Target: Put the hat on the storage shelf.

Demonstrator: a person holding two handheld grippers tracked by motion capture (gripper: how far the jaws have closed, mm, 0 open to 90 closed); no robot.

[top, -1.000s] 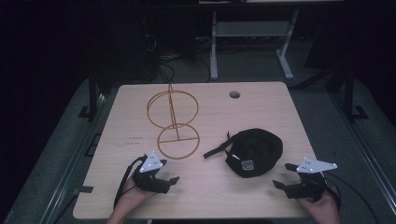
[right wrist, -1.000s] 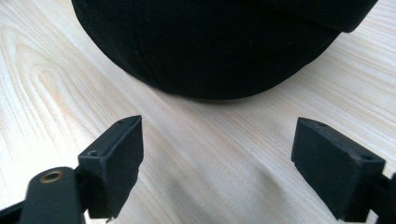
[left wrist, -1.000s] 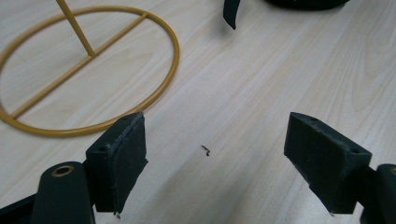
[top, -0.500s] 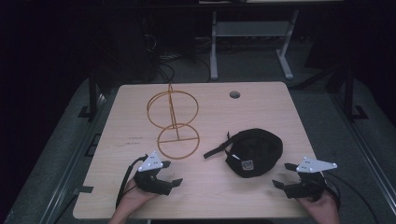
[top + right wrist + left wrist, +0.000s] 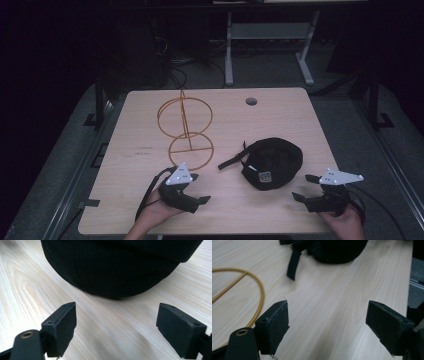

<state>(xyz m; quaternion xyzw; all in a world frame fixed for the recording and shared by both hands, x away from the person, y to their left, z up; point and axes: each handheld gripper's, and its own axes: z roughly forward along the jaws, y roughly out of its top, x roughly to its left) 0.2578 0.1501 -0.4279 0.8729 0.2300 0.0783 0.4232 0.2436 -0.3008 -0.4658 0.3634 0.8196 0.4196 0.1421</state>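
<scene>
Black cap on the table, an empty gripper waiting on each side of it.

The black cap (image 5: 272, 162) lies near the front of the light wooden table (image 5: 280, 115), its long axis running roughly left to right, with a loose black strap (image 5: 231, 160) trailing out to its left toward the gold wire stand (image 5: 186, 131). That stand, two wire rings on a thin post, sits just left of the cap and a little farther back. The left gripper (image 5: 196, 192) is held in front of the cap and to its left, jaws spread wide with only bare tabletop between them. The right gripper (image 5: 306, 187) is held just right of the cap's front edge, pointing at it, jaws likewise wide apart and clear of the fabric.
</scene>
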